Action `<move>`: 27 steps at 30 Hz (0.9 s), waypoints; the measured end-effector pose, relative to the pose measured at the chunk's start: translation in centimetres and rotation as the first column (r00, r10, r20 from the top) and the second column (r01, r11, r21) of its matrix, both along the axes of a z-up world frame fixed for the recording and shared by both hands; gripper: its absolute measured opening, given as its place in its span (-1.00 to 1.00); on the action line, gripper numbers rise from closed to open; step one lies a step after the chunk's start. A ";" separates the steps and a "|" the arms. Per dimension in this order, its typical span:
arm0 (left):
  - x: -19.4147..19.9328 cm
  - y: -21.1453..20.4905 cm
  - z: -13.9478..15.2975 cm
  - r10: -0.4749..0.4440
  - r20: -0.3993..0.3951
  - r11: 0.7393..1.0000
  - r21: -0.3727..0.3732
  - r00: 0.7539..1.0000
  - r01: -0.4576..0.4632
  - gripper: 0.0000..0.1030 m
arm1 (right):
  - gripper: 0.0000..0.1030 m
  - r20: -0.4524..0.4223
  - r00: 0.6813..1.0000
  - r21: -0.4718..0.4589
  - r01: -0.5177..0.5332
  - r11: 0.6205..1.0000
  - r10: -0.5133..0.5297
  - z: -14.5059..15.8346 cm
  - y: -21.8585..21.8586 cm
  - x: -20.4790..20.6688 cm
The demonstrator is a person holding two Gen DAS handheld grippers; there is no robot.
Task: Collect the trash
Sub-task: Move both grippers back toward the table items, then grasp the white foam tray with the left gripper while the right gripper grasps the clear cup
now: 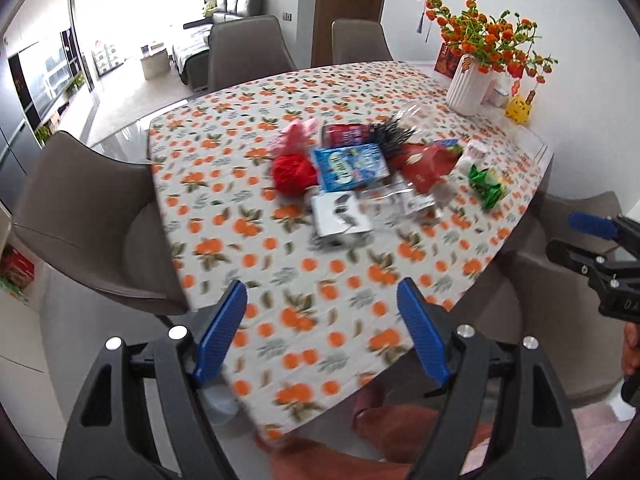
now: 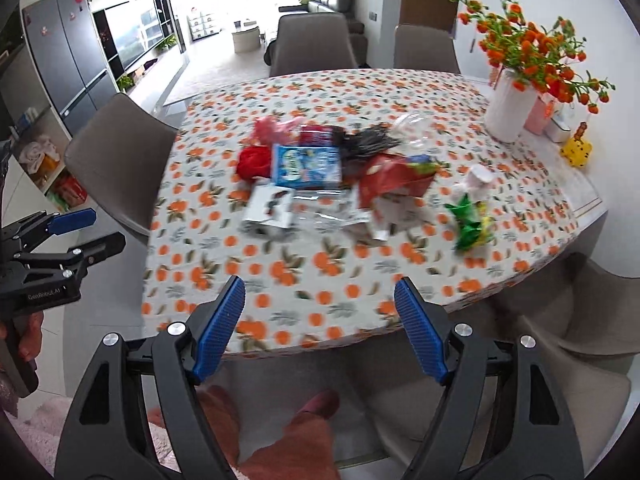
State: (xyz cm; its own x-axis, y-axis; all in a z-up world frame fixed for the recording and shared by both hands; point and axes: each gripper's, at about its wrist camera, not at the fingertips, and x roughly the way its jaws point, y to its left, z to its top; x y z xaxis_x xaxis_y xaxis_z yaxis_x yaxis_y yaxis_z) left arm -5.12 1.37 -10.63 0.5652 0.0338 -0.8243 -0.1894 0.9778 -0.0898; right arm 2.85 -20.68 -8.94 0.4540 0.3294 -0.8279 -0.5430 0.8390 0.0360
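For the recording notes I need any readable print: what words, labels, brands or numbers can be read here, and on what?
"GenRobot.AI": on the black body of the left claw, seen from the right wrist view.
"DA", cut off by the frame edge: on the body of the right claw, left wrist view.
Blue packet: printed, too blurred to read.
Red packet: print unreadable.
Green wrapper: print unreadable.
Red card behind the white vase: unreadable.

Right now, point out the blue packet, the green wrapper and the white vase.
blue packet (image 1: 350, 166), left wrist view, middle of its printed face
green wrapper (image 2: 472, 224), right wrist view, its crumpled middle
white vase (image 1: 468, 88), left wrist view, its ribbed side
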 end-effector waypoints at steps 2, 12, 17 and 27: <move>1.7 -1.5 -0.3 0.002 -0.008 1.000 -0.006 1.000 -0.002 0.51 | 0.45 0.001 1.000 -0.010 0.005 1.000 -0.005 -0.1 -1.8 1.5; 7.3 -3.2 -1.7 -0.012 -0.032 0.999 0.030 0.999 0.013 0.51 | 0.44 -0.038 0.999 0.023 0.034 0.999 -0.033 -1.9 -4.5 6.6; 9.2 -2.0 -2.5 -0.025 -0.051 1.000 0.018 0.998 0.026 0.51 | 0.44 -0.054 0.998 0.025 0.017 1.000 -0.016 -2.7 -2.7 8.0; 11.7 1.4 -5.0 -0.080 -0.083 0.996 0.026 0.993 0.082 0.51 | 0.44 -0.082 0.996 0.051 -0.031 0.998 0.035 -5.9 3.7 10.9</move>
